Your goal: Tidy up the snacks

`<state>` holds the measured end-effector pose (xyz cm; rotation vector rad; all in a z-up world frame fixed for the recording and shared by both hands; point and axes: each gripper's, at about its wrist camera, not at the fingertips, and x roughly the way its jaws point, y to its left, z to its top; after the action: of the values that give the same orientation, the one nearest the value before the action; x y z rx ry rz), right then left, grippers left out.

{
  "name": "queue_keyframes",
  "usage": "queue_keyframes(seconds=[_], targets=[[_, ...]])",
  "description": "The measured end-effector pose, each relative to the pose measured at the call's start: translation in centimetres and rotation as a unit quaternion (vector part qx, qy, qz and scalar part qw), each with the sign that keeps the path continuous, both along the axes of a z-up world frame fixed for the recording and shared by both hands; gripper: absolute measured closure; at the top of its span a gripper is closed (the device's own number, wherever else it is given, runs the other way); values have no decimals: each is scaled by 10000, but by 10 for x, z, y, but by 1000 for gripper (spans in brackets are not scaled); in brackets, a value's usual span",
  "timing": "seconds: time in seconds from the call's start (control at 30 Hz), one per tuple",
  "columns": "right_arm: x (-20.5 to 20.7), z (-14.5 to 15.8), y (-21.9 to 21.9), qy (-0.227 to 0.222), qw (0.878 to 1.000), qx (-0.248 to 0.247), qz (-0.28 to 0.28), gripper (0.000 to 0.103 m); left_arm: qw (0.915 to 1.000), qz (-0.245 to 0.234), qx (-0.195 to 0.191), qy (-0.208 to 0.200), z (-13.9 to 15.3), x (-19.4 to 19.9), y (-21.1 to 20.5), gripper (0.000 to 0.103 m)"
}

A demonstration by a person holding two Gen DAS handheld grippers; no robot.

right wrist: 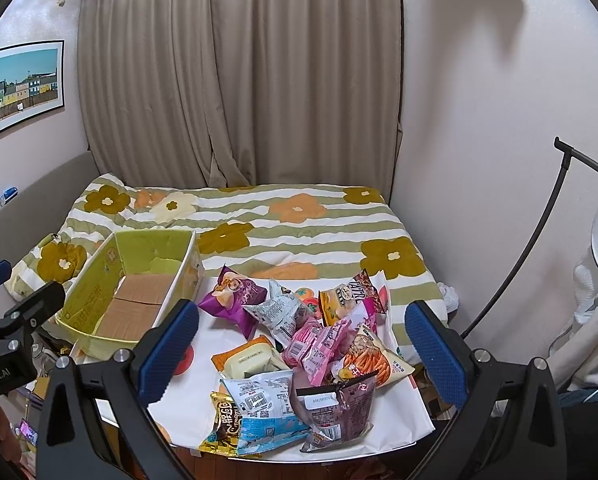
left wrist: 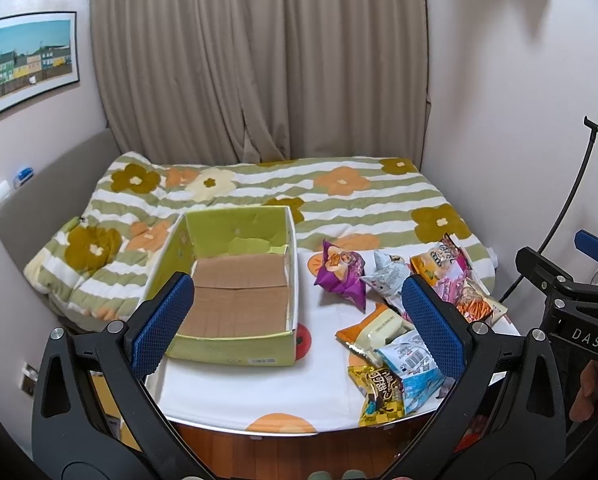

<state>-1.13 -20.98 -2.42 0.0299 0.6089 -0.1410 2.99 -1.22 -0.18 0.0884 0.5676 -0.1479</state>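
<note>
An empty green cardboard box [left wrist: 235, 344] [right wrist: 83, 308] with a brown bottom stands on the left of a small white table [left wrist: 259, 392] [right wrist: 203, 336]. A pile of snack packets lies to its right: a purple bag [left wrist: 341, 274] [right wrist: 235, 300], a grey-white bag [right wrist: 277, 310], a pink bag [right wrist: 319, 346], an orange flat pack [right wrist: 251, 356], a blue-white bag [left wrist: 413, 364] [right wrist: 259, 396], a gold bag [left wrist: 381, 394]. My left gripper [left wrist: 299, 320] is open above the table, empty. My right gripper [right wrist: 303, 348] is open above the pile, empty.
A bed with a green-striped flowered quilt [left wrist: 339, 196] [right wrist: 299, 220] lies behind the table. Beige curtains [right wrist: 239, 80] hang at the back. A black lamp stand [right wrist: 539, 240] rises at the right. The table's front edge is close to me.
</note>
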Motion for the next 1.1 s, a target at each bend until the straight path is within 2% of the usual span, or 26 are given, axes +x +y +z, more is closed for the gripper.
queue_keyframes(seconds=[0.1,0.27,0.4,0.57,0.67,0.77,0.97,1.1], targets=[[-1,0,-1,15,10000,-1,-33,0,10000,-46,-10,38,1,0,2,0],[-5,0,-15,152,9994,38,-294,0,9985,-377,-90,394,-10,11,-5,0],[-12,-12,-33,406,9976,-26,-569,0,9936,-721,-184,850,-36,23,-21,0],[-18,-45,-62,779,9948,99,-656,0,9845,-967,-316,1431,-77,30,-47,0],[-18,-71,-79,1018,9933,154,-524,0,9753,-1108,-502,1844,-105,35,-65,0],[-17,-97,-88,1220,9918,239,-284,0,9661,-1043,-694,2257,-131,43,-80,0],[-7,-143,-97,1509,9864,509,399,0,9562,-876,-788,2678,-183,51,-112,1],[4,-174,-95,1643,9815,582,789,0,9521,-760,-740,2867,-208,60,-127,8]])
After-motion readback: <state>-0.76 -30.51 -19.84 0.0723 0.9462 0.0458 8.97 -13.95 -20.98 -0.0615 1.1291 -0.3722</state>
